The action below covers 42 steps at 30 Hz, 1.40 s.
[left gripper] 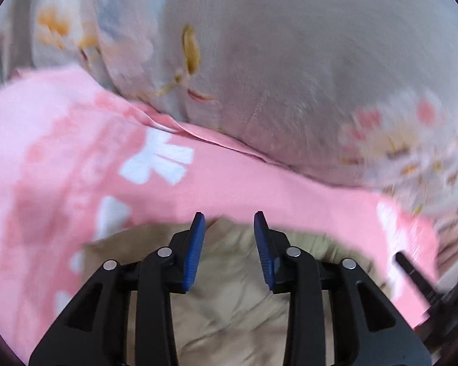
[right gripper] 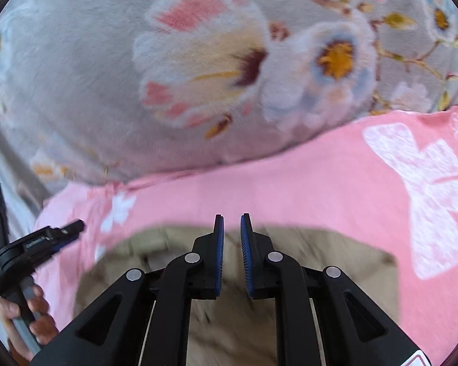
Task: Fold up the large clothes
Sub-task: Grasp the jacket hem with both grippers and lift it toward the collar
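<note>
A tan garment lies bunched on a pink sheet with white prints. My left gripper hovers over the garment's far edge, jaws open and empty. In the right wrist view the same tan garment lies under my right gripper, whose jaws stand slightly apart with nothing between them. The left gripper also shows at the left edge of the right wrist view, held by a hand.
A thick grey plush blanket with flower prints is heaped just beyond the pink sheet; it also fills the upper right wrist view. The right gripper's tip pokes in at the right of the left wrist view.
</note>
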{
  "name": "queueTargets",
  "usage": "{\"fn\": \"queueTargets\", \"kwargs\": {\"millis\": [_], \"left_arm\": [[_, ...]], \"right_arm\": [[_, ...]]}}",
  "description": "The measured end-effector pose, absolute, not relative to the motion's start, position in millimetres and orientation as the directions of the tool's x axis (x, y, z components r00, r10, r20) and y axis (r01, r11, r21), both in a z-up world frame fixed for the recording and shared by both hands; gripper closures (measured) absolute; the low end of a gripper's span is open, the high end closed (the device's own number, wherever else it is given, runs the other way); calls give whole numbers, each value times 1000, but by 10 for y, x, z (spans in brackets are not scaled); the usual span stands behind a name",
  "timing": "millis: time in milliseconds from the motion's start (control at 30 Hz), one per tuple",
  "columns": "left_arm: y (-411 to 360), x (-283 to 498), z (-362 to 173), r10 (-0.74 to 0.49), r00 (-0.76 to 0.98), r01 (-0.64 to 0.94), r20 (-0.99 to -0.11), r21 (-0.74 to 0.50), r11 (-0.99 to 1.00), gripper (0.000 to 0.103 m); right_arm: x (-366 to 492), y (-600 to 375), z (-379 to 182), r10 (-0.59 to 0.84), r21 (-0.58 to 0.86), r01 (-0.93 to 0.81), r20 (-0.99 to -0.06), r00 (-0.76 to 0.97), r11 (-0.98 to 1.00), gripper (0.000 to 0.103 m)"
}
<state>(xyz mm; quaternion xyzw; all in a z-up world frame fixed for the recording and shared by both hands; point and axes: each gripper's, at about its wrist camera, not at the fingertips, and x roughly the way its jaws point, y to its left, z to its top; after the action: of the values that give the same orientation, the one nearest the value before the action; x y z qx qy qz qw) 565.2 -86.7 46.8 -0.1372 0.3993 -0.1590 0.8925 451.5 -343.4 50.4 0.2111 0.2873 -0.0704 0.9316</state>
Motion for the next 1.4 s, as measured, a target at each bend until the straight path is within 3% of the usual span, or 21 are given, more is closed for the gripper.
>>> {"fn": "queueTargets", "kwargs": {"millis": [167,233,300,367,400,500,1000,1400], "left_arm": [[-1025,6006,7,-453,491,76,-744,-481,873,72],[-1078,5890,-102,-487,469,127,-737,-490,863,72],[-1154,5722,-133,-451,485,210,-750,-401,892,72],[-1196,5600,-197,-411,490,247,-769,-330,911,73],[-1209,5554,-267,-394,485,259,-780,-302,917,73],[-1258,5497,-419,-349,504,283,-790,-231,931,81],[-1466,5292,-645,-221,643,300,-733,-24,953,81],[-1496,5284,-653,-195,655,297,-730,12,955,81]], "right_arm": [[4923,-3337,139,15,334,272,-656,755,902,90],[4869,-3275,12,38,311,240,-679,733,920,90],[4754,-3206,-58,21,254,213,-687,726,944,90],[4673,-3169,-127,-39,165,213,-697,716,963,101],[4643,-3171,-164,-61,135,216,-701,711,967,101],[4628,-3207,-274,-73,117,220,-710,700,968,103],[4745,-3081,-510,-154,1,220,-712,685,975,103],[4758,-3063,-523,-162,-9,223,-712,683,975,103]]}}
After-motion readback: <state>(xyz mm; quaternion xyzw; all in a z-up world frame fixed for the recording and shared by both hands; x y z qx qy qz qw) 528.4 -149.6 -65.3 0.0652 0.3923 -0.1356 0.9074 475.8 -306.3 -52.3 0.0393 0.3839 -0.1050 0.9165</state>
